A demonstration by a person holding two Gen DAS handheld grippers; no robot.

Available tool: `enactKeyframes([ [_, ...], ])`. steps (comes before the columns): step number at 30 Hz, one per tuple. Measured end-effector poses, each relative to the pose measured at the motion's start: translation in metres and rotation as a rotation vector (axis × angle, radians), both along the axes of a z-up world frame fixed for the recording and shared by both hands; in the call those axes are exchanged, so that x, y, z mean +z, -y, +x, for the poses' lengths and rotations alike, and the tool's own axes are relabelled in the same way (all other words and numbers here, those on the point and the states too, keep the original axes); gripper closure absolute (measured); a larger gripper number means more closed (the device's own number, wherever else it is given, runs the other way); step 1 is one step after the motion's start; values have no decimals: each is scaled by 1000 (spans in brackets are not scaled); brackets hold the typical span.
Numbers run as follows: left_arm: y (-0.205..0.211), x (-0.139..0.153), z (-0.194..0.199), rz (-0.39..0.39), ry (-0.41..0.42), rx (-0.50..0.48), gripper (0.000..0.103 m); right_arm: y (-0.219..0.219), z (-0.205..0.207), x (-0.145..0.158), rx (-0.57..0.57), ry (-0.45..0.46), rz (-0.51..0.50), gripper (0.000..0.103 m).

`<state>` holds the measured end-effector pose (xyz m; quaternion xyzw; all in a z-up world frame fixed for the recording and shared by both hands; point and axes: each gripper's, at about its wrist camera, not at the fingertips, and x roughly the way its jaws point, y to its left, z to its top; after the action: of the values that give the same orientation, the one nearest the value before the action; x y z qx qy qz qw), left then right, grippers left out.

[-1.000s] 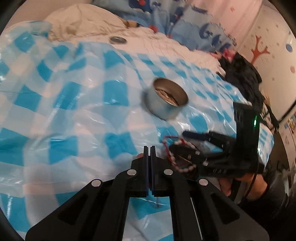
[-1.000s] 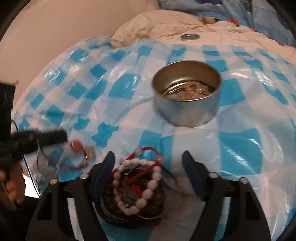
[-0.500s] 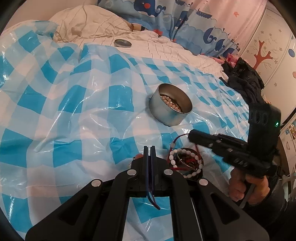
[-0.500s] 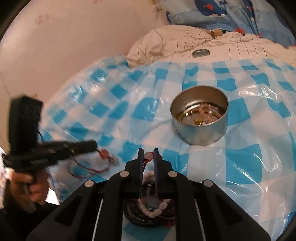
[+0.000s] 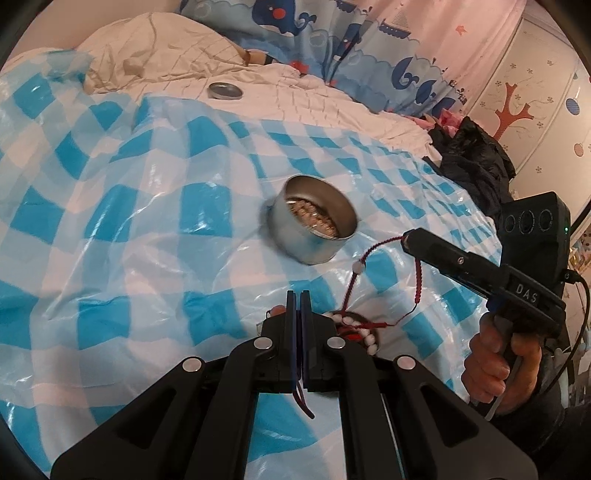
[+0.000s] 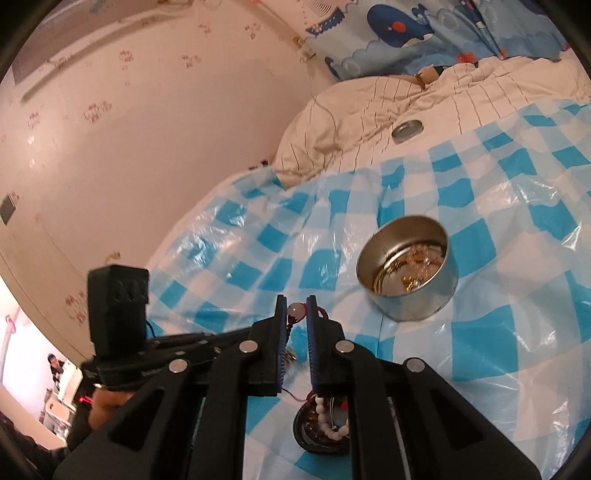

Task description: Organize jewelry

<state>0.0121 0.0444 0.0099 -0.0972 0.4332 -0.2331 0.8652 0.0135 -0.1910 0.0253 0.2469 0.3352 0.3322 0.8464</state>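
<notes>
Jewelry lies nearest in a small dark dish (image 6: 321, 439) on the blue-checked plastic sheet (image 5: 122, 229), where a string of white beads (image 6: 327, 421) coils over darker pieces; the gripper frames cut off much of the dish in both views, and what lies under the beads is hard to make out. From it a red cord bracelet (image 5: 356, 275) rises to the right gripper (image 6: 296, 314), whose jaws have just been closing and now pinch the cord at a pale round bead (image 6: 296, 311), leaving only a narrow gap. A person's hand (image 5: 498, 365) grips that tool's handle at the right edge of the left wrist view. The left gripper (image 5: 298, 295) has its fingers pressed flat together on a thin dark strand (image 5: 303, 404) that dangles below them; a small reddish piece just past its tips is mostly hidden, and what it is cannot be told. Farther on, right of centre, stands an open round metal tin (image 6: 408, 275) holding gold-coloured pieces and beads, blurred in the left wrist view. Beyond the sheet's far edge a flat metal lid (image 5: 224, 90) rests on a rumpled cream quilt (image 5: 177, 55). A dark bundle of cloth (image 5: 472, 162) sits at the far right, and a whale-print curtain (image 6: 424, 26) hangs behind.
</notes>
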Motion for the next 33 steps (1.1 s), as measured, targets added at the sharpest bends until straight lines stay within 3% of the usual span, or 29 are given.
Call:
enactKeyframes([
  [14, 62, 31, 51, -135, 61, -35, 102, 54, 10, 12, -104, -10, 142, 92],
  [22, 71, 18, 87, -239, 69, 39, 101, 58, 16, 9, -113, -24, 161, 92],
  [25, 67, -2, 109, -198, 13, 118, 100, 55, 22, 9, -117, -29, 153, 92],
  [28, 63, -10, 111, -181, -23, 156, 90, 53, 33, 13, -123, -22, 149, 92],
  [29, 63, -6, 109, -180, -12, 147, 88, 50, 39, 15, -124, -18, 149, 92],
  [31, 59, 5, 101, -152, 27, 154, 71, 45, 50, 18, -124, -9, 144, 92],
  [33, 53, 12, 92, -141, 51, 158, 65, 38, 61, 16, -123, -8, 136, 92],
])
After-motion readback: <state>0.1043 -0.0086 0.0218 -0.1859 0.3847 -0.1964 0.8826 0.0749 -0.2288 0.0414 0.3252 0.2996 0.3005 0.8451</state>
